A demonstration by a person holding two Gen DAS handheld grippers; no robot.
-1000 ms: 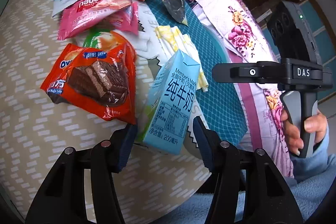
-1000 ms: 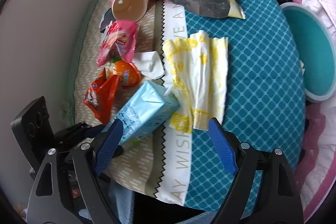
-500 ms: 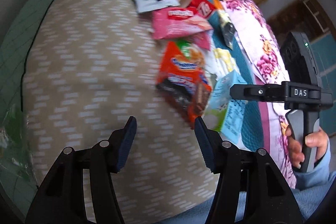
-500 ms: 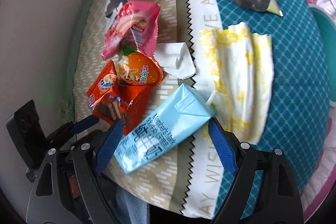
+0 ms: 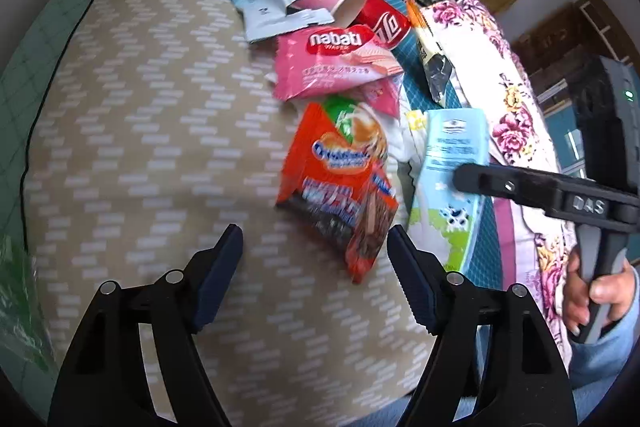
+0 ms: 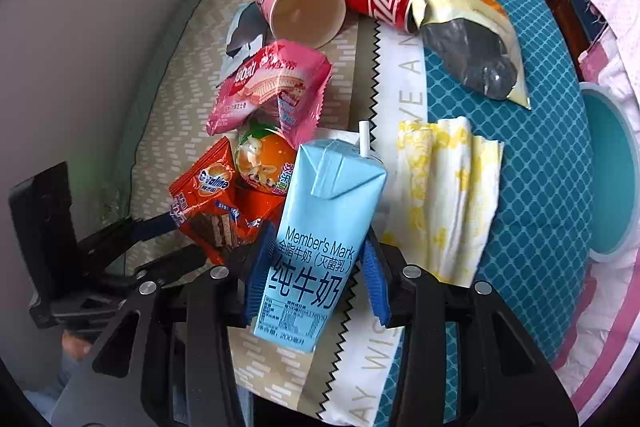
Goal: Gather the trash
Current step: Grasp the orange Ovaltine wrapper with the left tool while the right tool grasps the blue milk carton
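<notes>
Here my right gripper has its jaws clamped across the milk carton, whose long axis runs straight ahead from them; my left gripper is spread wide and empty, the orange wafer wrapper just ahead.

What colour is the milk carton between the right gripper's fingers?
Light blue with dark blue lettering; the milk carton shows best in the right wrist view.

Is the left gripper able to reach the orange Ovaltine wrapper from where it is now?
Probably yes. The left gripper is open, and the orange Ovaltine wrapper lies just ahead of its fingertips with nothing between them. The right gripper grips the milk carton beside it, so clearance there is tight.
</notes>
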